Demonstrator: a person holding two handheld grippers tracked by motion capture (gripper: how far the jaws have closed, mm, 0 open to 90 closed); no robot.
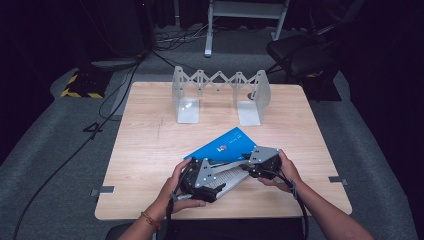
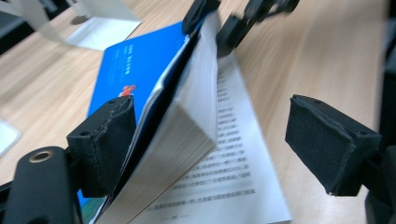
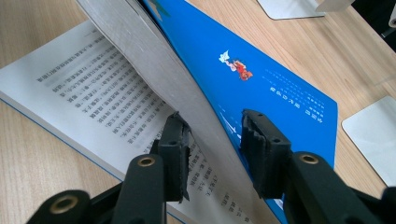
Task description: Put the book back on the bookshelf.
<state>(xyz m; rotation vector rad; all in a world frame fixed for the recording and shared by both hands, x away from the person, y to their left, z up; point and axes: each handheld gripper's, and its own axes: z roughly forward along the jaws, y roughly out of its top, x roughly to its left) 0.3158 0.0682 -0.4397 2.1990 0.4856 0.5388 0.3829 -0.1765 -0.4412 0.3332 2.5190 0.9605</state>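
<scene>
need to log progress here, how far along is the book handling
Done: the blue book lies open on the table, printed pages showing. In hand: the right claw straddles the raised cover and front pages, its jaws not quite closed on them, while the left claw is open around the same raised block. Left: probably closing it; the expanding book rack behind stands empty, so shelving it may follow.

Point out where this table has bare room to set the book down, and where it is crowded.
Free wood lies on the table left of the blue book, right of it toward the far edge, and between the book and the expanding bookend rack. The near middle is crowded: left gripper, right gripper and the open pages.
</scene>
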